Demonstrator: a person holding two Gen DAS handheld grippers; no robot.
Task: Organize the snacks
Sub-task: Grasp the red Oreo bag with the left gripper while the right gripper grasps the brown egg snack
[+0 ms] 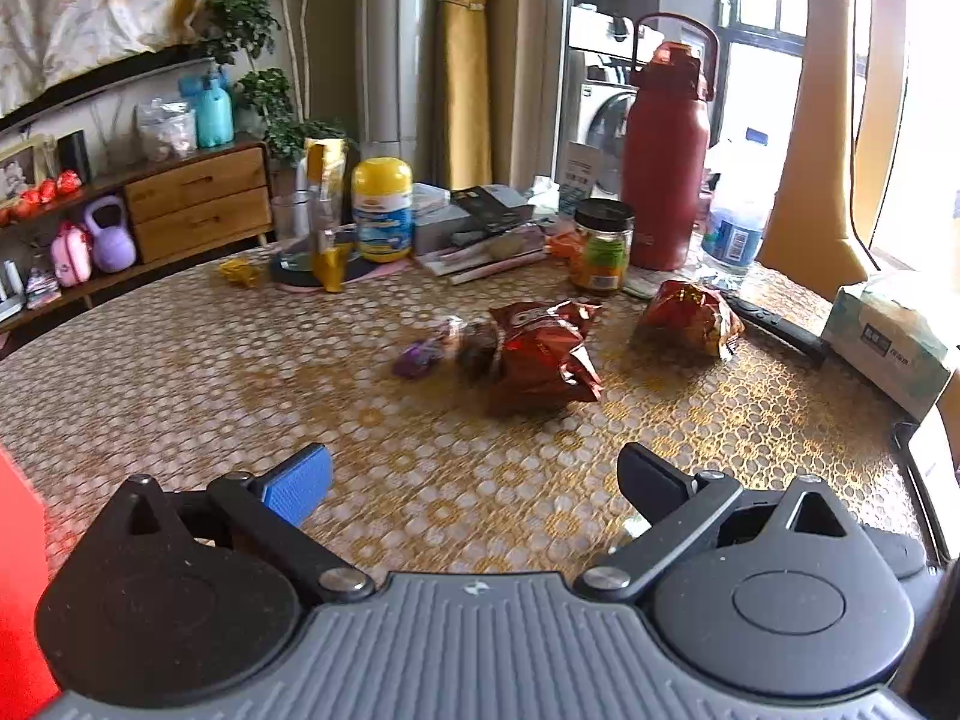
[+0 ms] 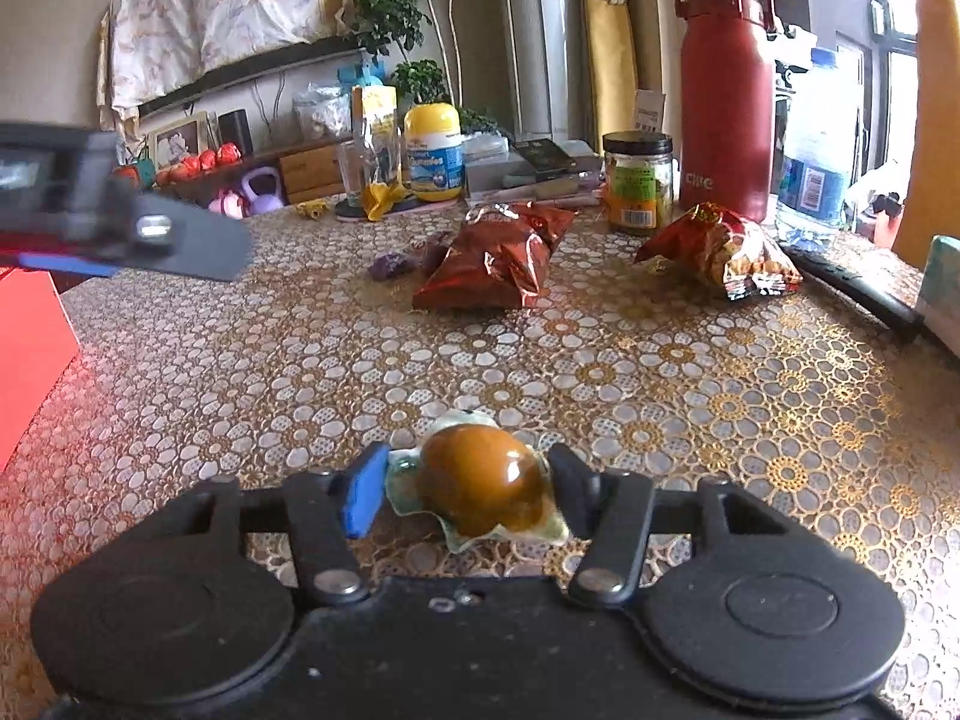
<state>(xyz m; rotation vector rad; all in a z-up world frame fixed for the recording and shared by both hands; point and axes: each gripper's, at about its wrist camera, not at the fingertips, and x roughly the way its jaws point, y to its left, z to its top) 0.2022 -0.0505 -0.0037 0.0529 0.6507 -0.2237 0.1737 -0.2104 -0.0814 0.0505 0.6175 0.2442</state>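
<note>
A brown egg in a clear vacuum pack (image 2: 486, 483) lies on the patterned table between the fingers of my right gripper (image 2: 468, 489); the jaws close on the wrapper's edges. Beyond it lie a dark red snack bag (image 2: 498, 258), a red and yellow snack bag (image 2: 726, 249) and small purple candies (image 2: 393, 264). My left gripper (image 1: 474, 480) is open and empty above the table, facing the dark red bag (image 1: 543, 354), the red and yellow bag (image 1: 690, 315) and the purple candy (image 1: 420, 354). It also shows blurred at the left in the right wrist view (image 2: 120, 222).
A red box (image 2: 30, 354) stands at the table's left edge. At the back stand a tall red flask (image 2: 726, 90), a dark-lidded jar (image 2: 637, 183), a yellow-capped bottle (image 2: 433, 153), a water bottle (image 2: 819, 144) and boxes. A tissue box (image 1: 894, 336) and a black remote (image 1: 774, 324) lie at the right.
</note>
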